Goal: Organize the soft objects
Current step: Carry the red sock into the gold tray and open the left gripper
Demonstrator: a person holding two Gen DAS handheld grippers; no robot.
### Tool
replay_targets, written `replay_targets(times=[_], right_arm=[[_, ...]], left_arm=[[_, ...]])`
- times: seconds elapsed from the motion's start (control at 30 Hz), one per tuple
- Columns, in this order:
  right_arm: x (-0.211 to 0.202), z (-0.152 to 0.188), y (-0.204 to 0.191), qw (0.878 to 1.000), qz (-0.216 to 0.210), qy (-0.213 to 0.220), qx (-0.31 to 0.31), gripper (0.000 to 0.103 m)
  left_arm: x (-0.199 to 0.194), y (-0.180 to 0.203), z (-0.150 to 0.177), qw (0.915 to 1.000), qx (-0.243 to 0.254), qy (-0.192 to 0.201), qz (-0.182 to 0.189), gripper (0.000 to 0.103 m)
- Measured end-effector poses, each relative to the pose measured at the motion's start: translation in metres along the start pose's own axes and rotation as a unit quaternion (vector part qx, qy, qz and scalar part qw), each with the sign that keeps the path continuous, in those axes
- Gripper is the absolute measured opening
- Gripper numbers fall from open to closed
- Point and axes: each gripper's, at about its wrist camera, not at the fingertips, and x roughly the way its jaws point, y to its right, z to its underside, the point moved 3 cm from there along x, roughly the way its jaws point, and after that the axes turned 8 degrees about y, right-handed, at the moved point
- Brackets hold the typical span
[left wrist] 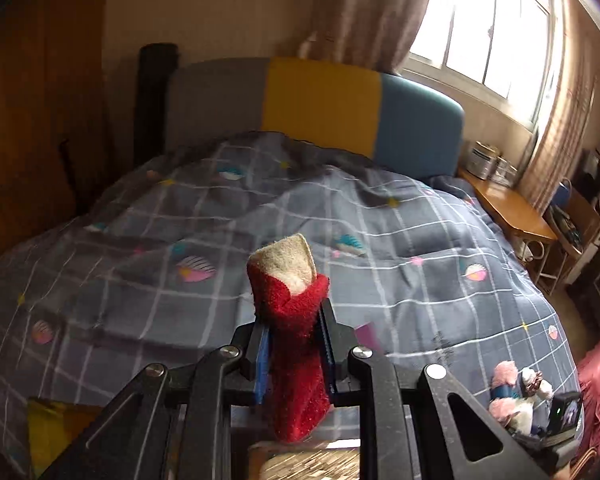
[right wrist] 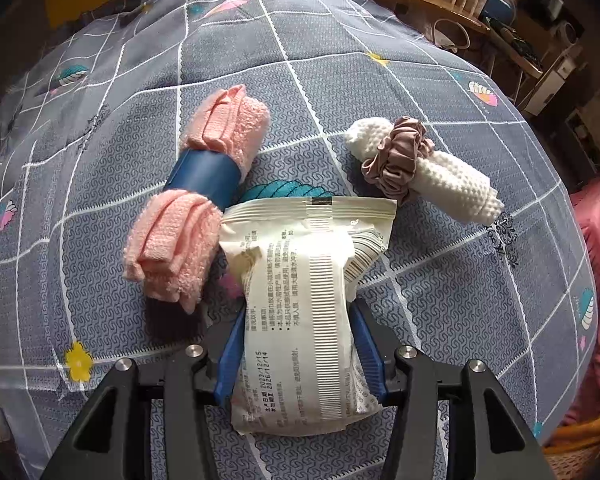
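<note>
Red sock (left wrist: 296,344) with cream toe. Grey-blue bed cover (right wrist: 440,280) crossed by white grid lines, dotted with teal, pink and yellow motifs. Headboard (left wrist: 320,108) in grey, yellow and blue panels. Peach-pink towel roll (right wrist: 188,216) banded dark blue. Cream packet (right wrist: 304,304) with black print and stripes. White knit roll (right wrist: 452,176) ringed by mauve scrunchie (right wrist: 392,156).

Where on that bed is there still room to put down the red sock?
Wide bare quilt lies between the headboard and the red sock in the left gripper. It is crowded around the white packet, flanked closely by the pink towel roll and, farther off, the white roll with scrunchie.
</note>
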Motion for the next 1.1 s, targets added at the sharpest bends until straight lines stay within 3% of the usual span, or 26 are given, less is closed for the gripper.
replay_targets(times=[0.2,0.37,0.57,0.63,0.7,0.77,0.9,0.97,1.07,1.1], right_arm=[[0.000,0.001,-0.002,1.000,0.009,0.006,-0.014,0.052],[-0.006,0.005,-0.012,0.999,0.023,0.015,-0.033,0.051],[-0.011,0.009,-0.019,0.998,0.033,0.020,-0.049,0.050],[-0.012,0.010,-0.020,0.998,0.034,0.021,-0.050,0.050],[-0.013,0.011,-0.021,0.998,0.036,0.021,-0.050,0.050],[-0.015,0.012,-0.022,0.998,0.037,0.022,-0.051,0.050],[-0.015,0.011,-0.023,0.997,0.041,0.024,-0.057,0.050],[-0.017,0.013,-0.025,0.997,0.043,0.025,-0.059,0.050],[-0.019,0.014,-0.027,0.997,0.044,0.025,-0.060,0.050],[-0.019,0.015,-0.028,0.997,0.044,0.025,-0.060,0.050]], left_arm=[[-0.048,-0.084,0.058,0.9993,-0.032,-0.001,-0.019,0.020],[-0.080,-0.154,0.102,0.9952,-0.092,-0.007,-0.033,0.020],[-0.109,-0.224,0.156,0.9836,-0.164,-0.024,-0.070,0.020],[-0.110,-0.239,0.178,0.9780,-0.193,-0.042,-0.067,0.020],[-0.107,-0.246,0.196,0.9695,-0.233,-0.060,-0.048,0.020],[-0.100,-0.241,0.203,0.9683,-0.239,-0.064,-0.031,0.020],[-0.077,-0.215,0.193,0.9756,-0.210,-0.065,-0.009,0.020],[-0.059,-0.200,0.182,0.9832,-0.173,-0.057,-0.017,0.021],[-0.033,-0.187,0.174,0.9870,-0.138,-0.078,-0.028,0.023],[-0.026,-0.185,0.174,0.9871,-0.128,-0.085,-0.043,0.028]])
